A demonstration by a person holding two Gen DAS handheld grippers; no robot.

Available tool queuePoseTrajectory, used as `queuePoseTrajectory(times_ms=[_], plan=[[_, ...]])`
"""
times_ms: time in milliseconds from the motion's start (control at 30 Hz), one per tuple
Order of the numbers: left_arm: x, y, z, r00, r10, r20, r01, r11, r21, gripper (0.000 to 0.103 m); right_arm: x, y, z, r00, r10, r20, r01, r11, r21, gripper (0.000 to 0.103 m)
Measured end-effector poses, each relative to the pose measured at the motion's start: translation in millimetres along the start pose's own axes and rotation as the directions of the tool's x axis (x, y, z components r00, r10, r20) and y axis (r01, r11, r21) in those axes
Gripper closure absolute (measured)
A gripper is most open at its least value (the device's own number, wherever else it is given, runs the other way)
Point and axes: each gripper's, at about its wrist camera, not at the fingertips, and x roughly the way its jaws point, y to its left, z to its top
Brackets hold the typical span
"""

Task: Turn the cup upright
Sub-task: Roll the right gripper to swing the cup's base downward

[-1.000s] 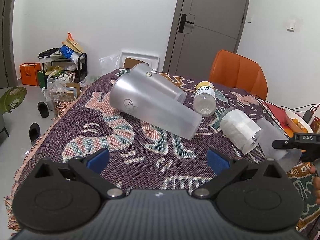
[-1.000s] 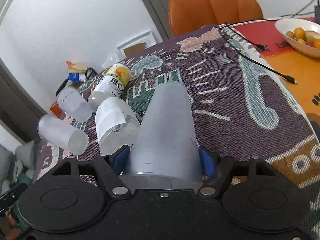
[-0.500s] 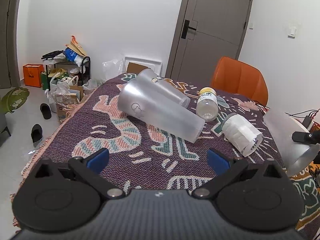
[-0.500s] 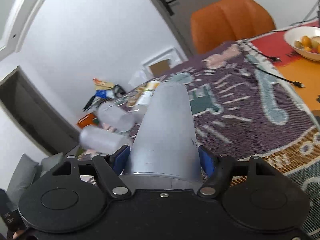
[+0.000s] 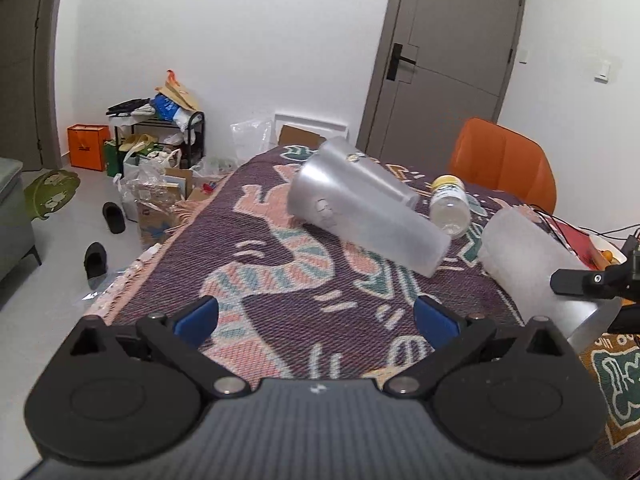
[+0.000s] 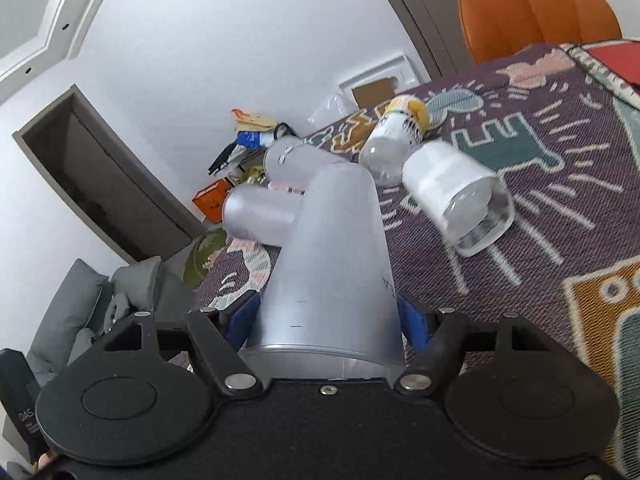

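Observation:
My right gripper point(image 6: 326, 316) is shut on a frosted plastic cup point(image 6: 334, 264), held near its rim with its base pointing away from me, tilted and lifted off the patterned tablecloth point(image 6: 560, 168). The same cup point(image 5: 524, 264) shows at the right of the left wrist view, with the right gripper's fingers point(image 5: 576, 282) on it. My left gripper point(image 5: 316, 318) is open and empty above the near end of the table. Two more frosted cups point(image 5: 360, 216) lie on their sides in the middle of the cloth.
A yellow-capped bottle point(image 5: 450, 208) lies beyond the cups. A clear glass with a white label point(image 6: 456, 196) lies on its side to the right. An orange chair point(image 5: 504, 168) stands at the far end. Clutter and slippers point(image 5: 104, 240) sit on the floor at left.
The right gripper has lifted the cup off the cloth and swung it left, tilting its base upward. The left gripper has risen and pulled back a little, staying open.

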Motion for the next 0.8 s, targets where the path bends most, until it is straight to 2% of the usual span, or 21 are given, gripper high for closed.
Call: queuePoseTrajectory(times_ms=[233, 400, 567, 800], plan=[[-2.7, 13.7, -4.1, 1.0, 0.018, 0.001, -0.018, 1.0, -0.015, 0.0, 19.3, 7.5, -9.4, 0.999, -0.021, -0.027, 0.022, 0.999, 0.035, 0.032], [-3.9, 14.8, -5.5, 1.0, 0.02, 0.003, -0.02, 1.0, -0.015, 0.0, 32.7, 8.4, -15.2, 0.997, 0.003, -0.08, 0.002, 0.998, 0.067, 0.026], [-4.0, 7.2, -5.4, 1.0, 0.0, 0.002, 0.0, 1.0, -0.009, 0.0, 24.7, 7.9, -16.6, 0.997, 0.017, -0.074, -0.013, 0.999, 0.045, 0.026], [-5.6, -18.4, -9.8, 0.999, -0.047, -0.005, 0.047, 0.999, 0.026, 0.0, 1.4, 3.9, -17.2, 0.999, -0.01, -0.039, 0.008, 0.999, -0.046, 0.026]])
